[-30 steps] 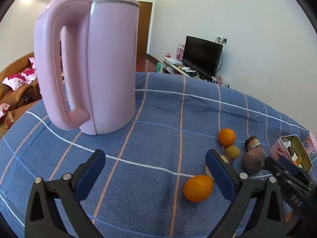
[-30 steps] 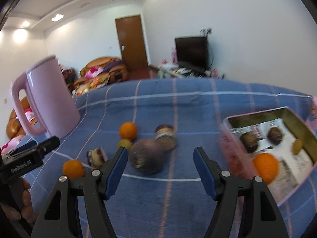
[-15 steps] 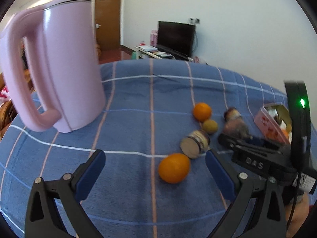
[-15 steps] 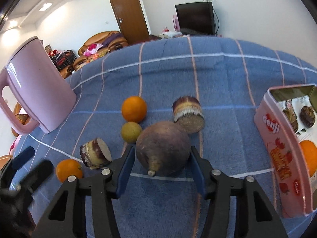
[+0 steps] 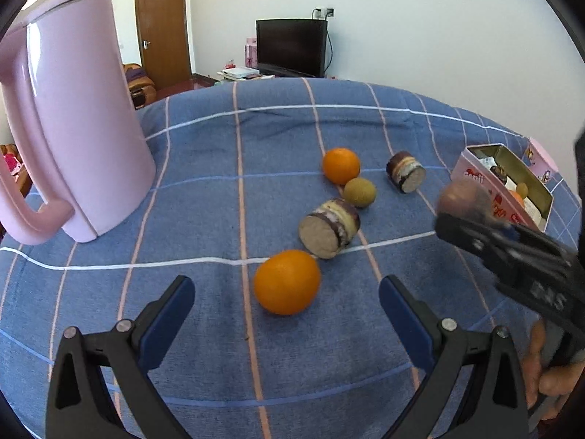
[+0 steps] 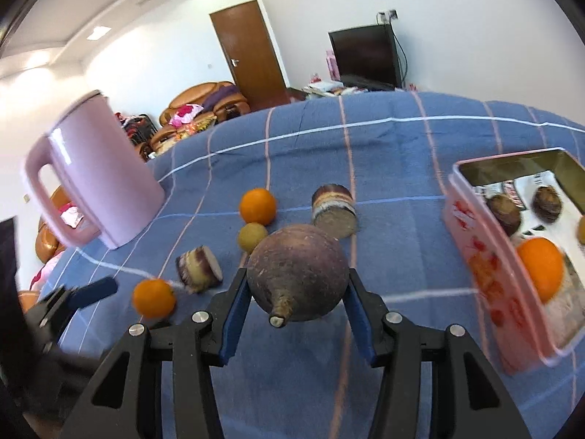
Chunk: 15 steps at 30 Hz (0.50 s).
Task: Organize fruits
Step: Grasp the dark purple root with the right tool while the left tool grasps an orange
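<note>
A dark purple-brown round fruit [image 6: 296, 256] with a short stem sits between the blue pads of my right gripper [image 6: 296, 274]. The jaws are closing and the pads press its sides. In the left wrist view the same fruit [image 5: 462, 195] shows blurred at the right, held above the cloth. My left gripper [image 5: 286, 282] stands open, with a near orange [image 5: 287, 274] lying on the cloth level with its fingertips and touching neither. A pink tin box [image 6: 475, 241] at the right holds an orange, two dark fruits and a small yellow one.
On the blue checked cloth lie another orange [image 5: 340, 165], a small yellow-green fruit [image 5: 360, 192] and two cut cylindrical pieces [image 5: 329, 228] [image 5: 406, 172]. A tall pink kettle [image 5: 80, 109] stands at the left. A hand [image 5: 548, 376] grips the right tool.
The right jaws closed from wide onto the dark fruit and raised it off the cloth. The left gripper rolled and drew nearer to the near orange, which now lies between its open fingers.
</note>
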Each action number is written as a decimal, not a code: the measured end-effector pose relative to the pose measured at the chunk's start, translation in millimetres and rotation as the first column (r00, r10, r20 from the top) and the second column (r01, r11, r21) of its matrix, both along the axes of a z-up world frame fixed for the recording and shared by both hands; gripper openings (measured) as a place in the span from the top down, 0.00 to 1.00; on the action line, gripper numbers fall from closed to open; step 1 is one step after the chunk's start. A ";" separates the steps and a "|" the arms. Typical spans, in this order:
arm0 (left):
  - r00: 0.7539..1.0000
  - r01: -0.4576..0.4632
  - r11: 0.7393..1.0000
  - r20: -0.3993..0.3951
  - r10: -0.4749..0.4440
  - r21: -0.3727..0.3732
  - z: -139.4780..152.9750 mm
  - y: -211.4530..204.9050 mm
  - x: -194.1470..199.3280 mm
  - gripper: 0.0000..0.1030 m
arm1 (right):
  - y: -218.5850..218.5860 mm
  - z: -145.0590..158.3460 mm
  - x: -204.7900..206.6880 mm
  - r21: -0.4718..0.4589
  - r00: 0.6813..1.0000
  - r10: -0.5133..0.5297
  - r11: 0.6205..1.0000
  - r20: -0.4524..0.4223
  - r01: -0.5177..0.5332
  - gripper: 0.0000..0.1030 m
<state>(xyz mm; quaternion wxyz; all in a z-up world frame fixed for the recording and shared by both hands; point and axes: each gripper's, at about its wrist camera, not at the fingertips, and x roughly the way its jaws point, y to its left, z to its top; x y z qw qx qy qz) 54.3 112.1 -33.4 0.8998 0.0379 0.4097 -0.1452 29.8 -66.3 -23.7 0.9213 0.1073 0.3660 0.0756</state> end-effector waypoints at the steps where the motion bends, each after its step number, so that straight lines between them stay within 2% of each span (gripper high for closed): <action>1: 1.000 -0.004 1.000 -0.002 0.004 -0.001 -1.4 -0.1 0.5 0.00 | -2.4 1.0 -5.6 -0.003 1.000 0.005 1.000 0.005 -0.005 0.49; 3: 1.000 -0.025 1.000 -0.005 0.025 0.017 -5.3 -0.1 2.9 0.03 | -4.9 1.7 -11.5 -0.006 1.000 0.011 1.000 0.011 -0.011 0.49; 5: 0.998 -0.049 0.999 -0.024 0.050 0.024 -9.6 1.5 8.0 0.14 | -4.6 1.4 -14.6 -0.003 1.000 0.017 1.000 0.014 -0.017 0.49; 8: 0.995 -0.081 0.996 -0.060 0.079 -0.038 -12.6 10.9 13.6 0.24 | -1.6 0.2 -15.0 -0.001 0.999 0.031 1.000 0.015 -0.031 0.49; 12: 0.991 -0.117 0.990 -0.068 0.112 -0.078 -12.3 17.4 17.9 0.30 | 0.3 -1.3 -14.8 0.003 0.999 0.041 0.999 0.009 -0.041 0.49; 13: 0.992 -0.115 0.991 -0.066 0.110 -0.075 -12.1 16.4 18.0 0.35 | 2.1 -2.4 -14.2 0.002 0.999 0.040 0.999 0.008 -0.041 0.49; 15: 0.994 -0.093 0.992 -0.062 0.088 -0.082 -10.3 13.0 15.9 0.55 | 2.2 -2.4 -13.7 0.002 0.999 0.039 0.999 0.008 -0.039 0.49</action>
